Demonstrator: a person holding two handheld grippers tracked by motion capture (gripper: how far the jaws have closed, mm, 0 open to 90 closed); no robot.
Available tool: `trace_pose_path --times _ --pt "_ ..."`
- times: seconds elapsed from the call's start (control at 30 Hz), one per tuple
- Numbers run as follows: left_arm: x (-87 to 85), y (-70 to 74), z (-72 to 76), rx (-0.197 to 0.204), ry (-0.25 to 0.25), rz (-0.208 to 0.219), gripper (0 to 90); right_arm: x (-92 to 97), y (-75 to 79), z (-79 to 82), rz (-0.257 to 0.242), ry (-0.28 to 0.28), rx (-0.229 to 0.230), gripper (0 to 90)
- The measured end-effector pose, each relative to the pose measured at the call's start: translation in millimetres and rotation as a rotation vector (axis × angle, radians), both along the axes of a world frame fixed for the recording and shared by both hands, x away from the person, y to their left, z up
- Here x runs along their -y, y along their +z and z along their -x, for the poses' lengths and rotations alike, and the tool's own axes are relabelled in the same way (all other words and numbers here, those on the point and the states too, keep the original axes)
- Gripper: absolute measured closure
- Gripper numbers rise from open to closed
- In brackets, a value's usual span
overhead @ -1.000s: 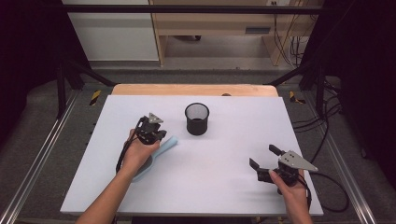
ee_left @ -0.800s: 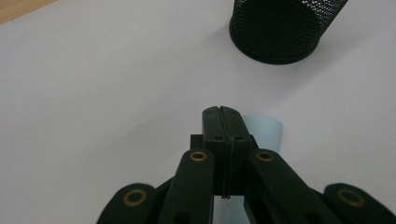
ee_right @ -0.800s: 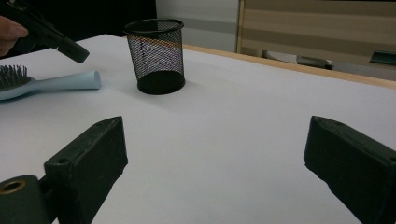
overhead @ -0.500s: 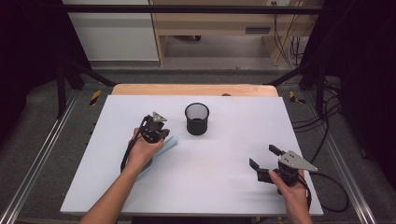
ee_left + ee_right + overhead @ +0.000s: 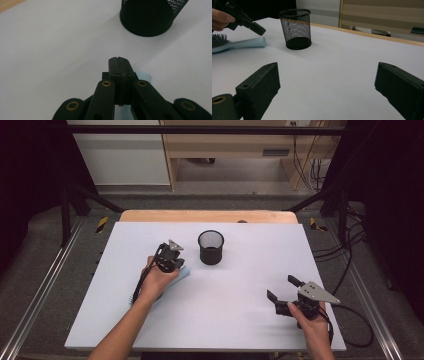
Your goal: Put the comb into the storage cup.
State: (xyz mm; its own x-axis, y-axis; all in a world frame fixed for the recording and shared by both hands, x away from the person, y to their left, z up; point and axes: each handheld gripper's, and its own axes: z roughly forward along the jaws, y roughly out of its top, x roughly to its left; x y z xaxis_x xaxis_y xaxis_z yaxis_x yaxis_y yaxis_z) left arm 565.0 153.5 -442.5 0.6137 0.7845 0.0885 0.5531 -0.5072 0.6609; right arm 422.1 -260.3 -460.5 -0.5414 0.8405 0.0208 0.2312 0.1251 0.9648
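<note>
A light-blue hairbrush with dark bristles lies flat on the white table, its handle pointing towards a black mesh cup. My left gripper hovers just above the handle's end, jaws shut with nothing between them; the left gripper view has the closed tips over the blue handle, with the mesh cup ahead. In the right gripper view the left gripper hangs clear of the brush. My right gripper rests near the table's front right, open and empty, facing the cup.
The white table top ends in a wooden strip at its far edge. Black frame posts stand at both sides, and cables trail off the right side by the right hand.
My left gripper has drifted slightly to the right, towards the cup, still shut above the brush handle. The right gripper has kept still.
</note>
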Motion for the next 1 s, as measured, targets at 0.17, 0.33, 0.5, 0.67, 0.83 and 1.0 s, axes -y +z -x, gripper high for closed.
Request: trace_pose_path --times 0.17,0.33,0.5,0.67,0.83,1.0 --pt "2.4 -2.6 -1.8 -0.016 -0.013 -0.007 90.0 -1.1 -0.2 0.3 -0.004 0.004 -0.004 6.2" --pt "6.7 -3.6 -2.2 -0.016 -0.023 -0.021 90.0 -1.2 -0.3 0.2 -0.003 0.006 -0.004 6.2" --pt "8.2 -3.5 -5.6 -0.026 -0.016 -0.039 90.0 -1.5 -0.3 0.4 -0.003 0.008 -0.005 6.3" --pt "11.1 -4.8 -7.3 -0.045 -0.028 -0.059 90.0 -1.4 -0.6 0.2 -0.003 0.009 -0.008 6.3" --pt "27.4 -7.4 3.3 -0.083 -0.107 -0.061 90.0 -1.1 -0.5 0.0 -0.005 0.006 -0.006 6.3" --pt "50.0 -8.5 26.9 -0.075 -0.182 -0.083 90.0 -1.2 -0.3 0.1 -0.004 0.007 -0.004 6.3"
